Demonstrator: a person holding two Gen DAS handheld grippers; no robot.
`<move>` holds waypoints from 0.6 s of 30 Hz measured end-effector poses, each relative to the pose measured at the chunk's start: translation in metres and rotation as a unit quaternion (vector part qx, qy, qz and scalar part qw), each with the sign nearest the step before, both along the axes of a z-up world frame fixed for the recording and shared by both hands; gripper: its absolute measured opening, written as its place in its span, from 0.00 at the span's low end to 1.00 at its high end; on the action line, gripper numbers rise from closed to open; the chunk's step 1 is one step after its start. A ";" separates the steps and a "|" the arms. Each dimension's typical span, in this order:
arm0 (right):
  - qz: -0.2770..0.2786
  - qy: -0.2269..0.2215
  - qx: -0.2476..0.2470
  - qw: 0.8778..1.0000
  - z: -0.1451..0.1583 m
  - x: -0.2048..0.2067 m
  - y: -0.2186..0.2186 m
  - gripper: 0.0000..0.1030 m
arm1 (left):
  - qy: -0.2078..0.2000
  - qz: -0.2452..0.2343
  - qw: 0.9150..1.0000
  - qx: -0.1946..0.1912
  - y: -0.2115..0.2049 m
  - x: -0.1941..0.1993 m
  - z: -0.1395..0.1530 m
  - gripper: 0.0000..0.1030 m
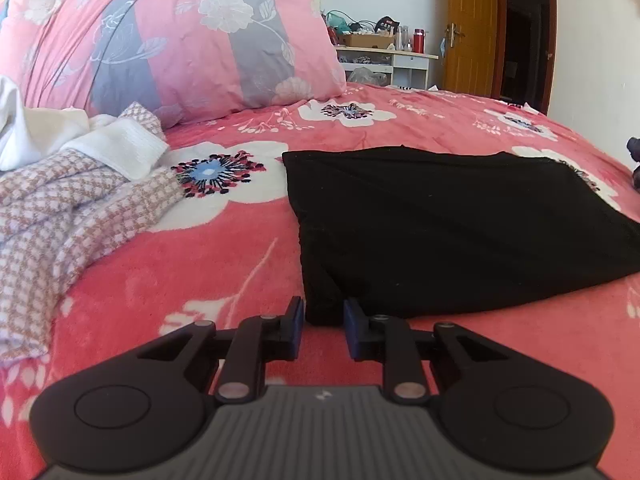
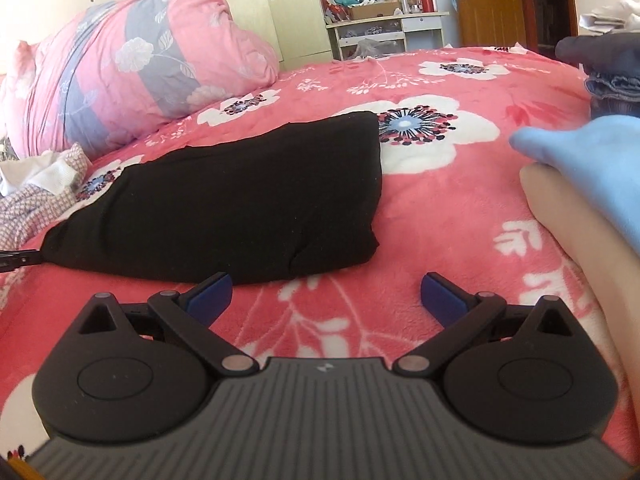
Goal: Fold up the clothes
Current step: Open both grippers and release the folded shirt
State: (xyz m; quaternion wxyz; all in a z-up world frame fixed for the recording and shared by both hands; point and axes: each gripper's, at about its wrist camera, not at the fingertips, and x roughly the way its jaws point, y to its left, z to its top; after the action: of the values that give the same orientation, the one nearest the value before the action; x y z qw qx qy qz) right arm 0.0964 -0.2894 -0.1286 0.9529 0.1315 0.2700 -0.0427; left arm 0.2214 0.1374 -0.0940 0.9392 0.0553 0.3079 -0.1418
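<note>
A folded black garment (image 1: 460,224) lies flat on the red flowered blanket (image 1: 200,272). My left gripper (image 1: 324,316) is at the garment's near left corner, jaws narrow, and the cloth fills the gap between the blue pads (image 1: 297,320). In the right wrist view the same garment (image 2: 240,200) stretches to the left, with the left gripper's tip (image 2: 20,259) at its far corner. My right gripper (image 2: 326,292) stands wide open just in front of the garment's near right edge. Nothing is between its fingers, and its left pad (image 2: 210,294) sits close to the cloth.
A pile of checked pink and white clothes (image 1: 60,208) lies at the left. A big pink and grey quilt (image 1: 160,32) sits behind it. At the right are a light blue item (image 2: 592,152), a beige one (image 2: 580,220) and dark folded clothes (image 2: 612,68).
</note>
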 end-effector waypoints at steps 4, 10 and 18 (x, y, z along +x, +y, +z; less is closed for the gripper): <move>0.000 0.003 -0.002 1.000 -0.002 0.001 0.002 0.99 | -0.001 0.001 1.000 -0.023 0.005 0.002 -0.001 0.09; -0.001 0.006 -0.009 1.000 -0.004 0.002 0.005 0.99 | 0.000 -0.010 0.996 -0.089 0.034 -0.005 0.007 0.05; -0.002 0.004 -0.001 1.000 -0.005 0.001 0.003 0.99 | 0.092 0.017 0.978 -0.188 0.076 0.010 -0.011 0.05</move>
State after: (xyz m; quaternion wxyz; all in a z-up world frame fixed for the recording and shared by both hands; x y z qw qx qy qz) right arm 0.0974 -0.2861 -0.1336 0.9520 0.1306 0.2731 -0.0455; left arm 0.2312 0.2131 -0.1047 0.9025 -0.1413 0.3621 -0.1853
